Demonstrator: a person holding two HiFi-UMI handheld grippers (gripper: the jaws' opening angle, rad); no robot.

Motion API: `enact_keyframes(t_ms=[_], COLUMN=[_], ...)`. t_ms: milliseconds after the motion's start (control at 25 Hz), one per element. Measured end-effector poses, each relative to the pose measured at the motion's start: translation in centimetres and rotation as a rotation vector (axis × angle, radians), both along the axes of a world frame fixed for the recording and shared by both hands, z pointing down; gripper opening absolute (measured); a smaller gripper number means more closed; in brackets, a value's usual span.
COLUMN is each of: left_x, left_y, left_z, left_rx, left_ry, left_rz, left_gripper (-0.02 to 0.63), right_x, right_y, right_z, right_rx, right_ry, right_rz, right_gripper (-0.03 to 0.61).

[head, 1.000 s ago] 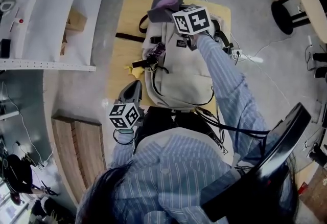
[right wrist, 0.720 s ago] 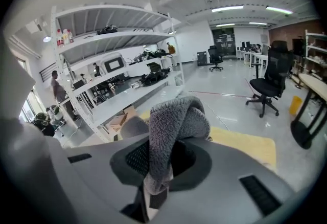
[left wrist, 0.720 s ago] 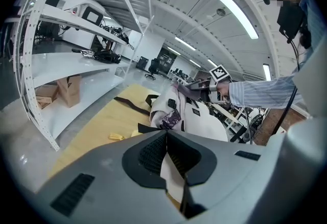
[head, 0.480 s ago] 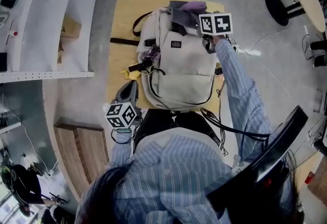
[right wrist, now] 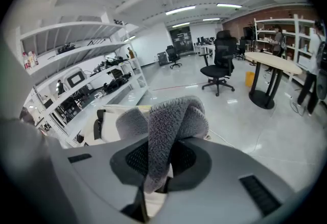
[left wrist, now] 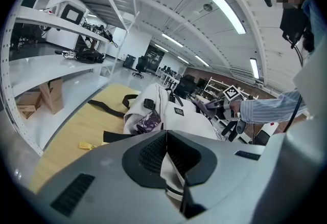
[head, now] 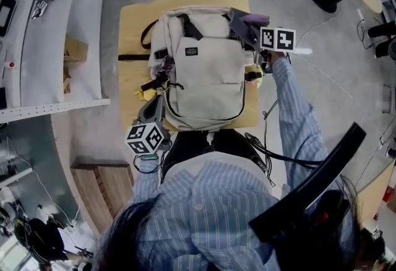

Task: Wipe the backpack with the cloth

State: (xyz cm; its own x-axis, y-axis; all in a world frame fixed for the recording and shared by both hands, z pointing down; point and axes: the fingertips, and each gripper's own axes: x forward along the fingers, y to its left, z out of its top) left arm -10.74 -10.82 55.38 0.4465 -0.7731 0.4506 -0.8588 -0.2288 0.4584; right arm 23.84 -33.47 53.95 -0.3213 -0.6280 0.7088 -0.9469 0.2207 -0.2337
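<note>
Backpack point(head: 204, 75), beige and lying flat, covers most of the wooden table point(head: 131, 28). Its top reaches close to the far edge and its right side runs close along the right edge. Bare wood is left only in a strip along the left, where a black strap point(head: 132, 57) lies across to the table's rim. The right gripper point(head: 253, 31) sits at the pack's far right corner, near that corner of the table. Its jaws are clamped on the grey cloth point(head: 243, 19), which bulges out in a fold past the pads point(right wrist: 176, 115) and lies on the pack's top edge. Open grey floor point(head: 337, 72) spreads beyond that side. The left gripper point(head: 159, 103) is at the pack's near left corner, its jaw tips pressed together point(left wrist: 166, 136). Beige fabric shows in the slit below them, and whether any of it is pinched cannot be told. White shelving point(head: 83, 22) stands just beside the table's left edge, leaving only a narrow gap on that side.
</note>
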Motion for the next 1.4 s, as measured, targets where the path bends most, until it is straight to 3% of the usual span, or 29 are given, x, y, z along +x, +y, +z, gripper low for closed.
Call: enact_keyframes(t_ms=[280,440,760,1000,1200,1400], left_x=[1.7,3.3,5.5,6.4,4.8,1.4], left_y=[2.0,3.6,8.0,12.2,13.5,13.3], left_z=[0.0,-0.7,-1.9,-1.3,-1.0,-2.1], left_rx=[0.002,0.009,0.005,-0.021,-0.006,0.061], left_ry=[-0.015,-0.026,-0.048,-0.07,-0.055,-0.046], left_rz=[-0.013,-0.029,-0.14,-0.148,-0.144,-0.079], left_gripper=[0.005,0.005,0.005,0.005,0.005,0.005], right_x=[5.0,5.5,2.7,-0.3,-2.3,-4.9], right_y=[3.5,4.8,11.8,18.3,23.0,26.4], right_z=[1.4,-0.9,-4.4,-3.6,-4.0,-5.1], right_rx=[-0.026,0.029,0.122,0.135,0.149,0.173], right_ry=[0.013,-0.032,-0.122,-0.134,-0.133,-0.156], right_rz=[0.051,0.026,-0.156,-0.285,-0.27,-0.175], right_gripper=[0.049,0.049,0.049,0.049,0.049,0.049])
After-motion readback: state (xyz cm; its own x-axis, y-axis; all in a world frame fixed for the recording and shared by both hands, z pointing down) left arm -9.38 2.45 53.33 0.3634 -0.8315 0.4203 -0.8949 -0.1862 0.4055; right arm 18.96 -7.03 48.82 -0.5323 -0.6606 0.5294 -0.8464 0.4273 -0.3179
